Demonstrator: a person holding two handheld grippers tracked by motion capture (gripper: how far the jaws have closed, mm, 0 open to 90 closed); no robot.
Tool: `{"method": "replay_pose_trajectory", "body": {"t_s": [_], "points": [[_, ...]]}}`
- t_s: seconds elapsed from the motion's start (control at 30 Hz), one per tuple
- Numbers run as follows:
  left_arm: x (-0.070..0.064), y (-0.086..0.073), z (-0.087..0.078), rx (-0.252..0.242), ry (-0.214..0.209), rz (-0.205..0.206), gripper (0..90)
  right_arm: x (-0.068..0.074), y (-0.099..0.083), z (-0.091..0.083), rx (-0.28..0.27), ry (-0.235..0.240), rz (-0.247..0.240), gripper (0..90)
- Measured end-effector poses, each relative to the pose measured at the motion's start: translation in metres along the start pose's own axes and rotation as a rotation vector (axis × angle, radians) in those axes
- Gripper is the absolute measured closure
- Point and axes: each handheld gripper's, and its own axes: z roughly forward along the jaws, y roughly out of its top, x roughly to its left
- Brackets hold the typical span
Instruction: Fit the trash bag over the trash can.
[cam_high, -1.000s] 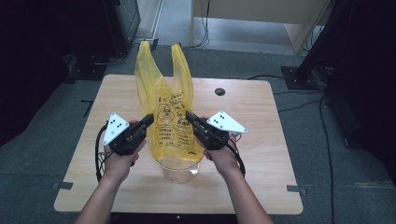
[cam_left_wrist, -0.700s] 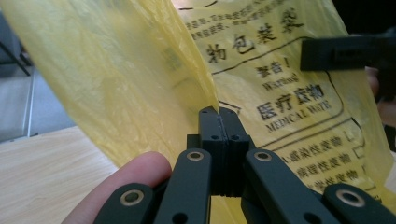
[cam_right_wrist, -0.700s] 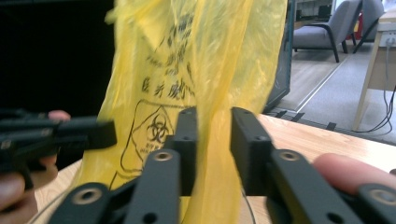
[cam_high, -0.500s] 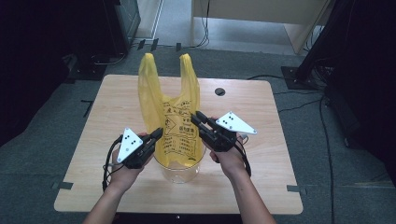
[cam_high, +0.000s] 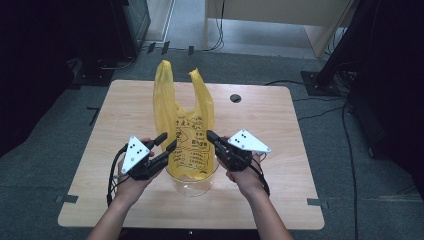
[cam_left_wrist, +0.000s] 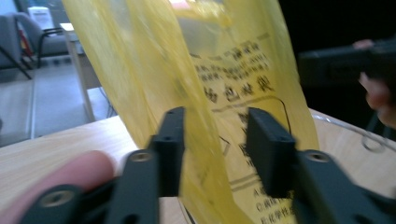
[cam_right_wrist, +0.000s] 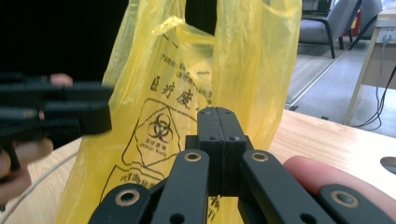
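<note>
left gripper (cam_high: 167, 145): jaws wide beside yellow bag (cam_high: 182, 120) | right gripper (cam_high: 212, 137): jaws pressed together | bag stands frame centre in clear container (cam_high: 192, 184)

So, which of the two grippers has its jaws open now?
The left gripper: its jaws stand apart around the yellow bag. The right gripper is pressed shut.

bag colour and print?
Yellow bag with black biohazard symbol and text; clearest in right gripper view.
</note>
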Motion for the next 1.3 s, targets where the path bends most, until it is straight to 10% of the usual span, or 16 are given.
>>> {"method": "replay_pose_trajectory", "body": {"t_s": [0.17,0.23,0.4,0.6,0.93,1.07,1.3], "points": [[0.000,0.016,0.009,-0.003,0.097,-0.002,46.8,0.000,-0.005,-0.002,0.011,0.004,0.001,90.0],[0.000,0.018,0.013,0.011,0.122,-0.004,57.8,0.000,-0.005,-0.003,0.009,0.013,-0.001,90.0],[-0.001,0.017,0.016,0.031,0.081,0.001,81.9,0.001,-0.001,-0.005,-0.007,0.020,0.009,85.2],[-0.003,0.009,0.012,0.037,0.036,0.003,89.2,0.000,0.010,-0.006,-0.045,-0.020,0.025,67.4],[-0.005,-0.004,0.003,0.034,0.003,0.009,89.5,0.004,0.034,0.005,-0.061,-0.102,0.018,59.9],[-0.002,-0.004,-0.001,0.031,0.009,0.007,88.3,0.006,0.031,0.013,-0.021,-0.154,0.004,81.2],[0.002,0.006,-0.006,-0.013,0.052,-0.048,59.4,0.007,0.021,0.011,-0.001,-0.134,0.019,90.0]]}}
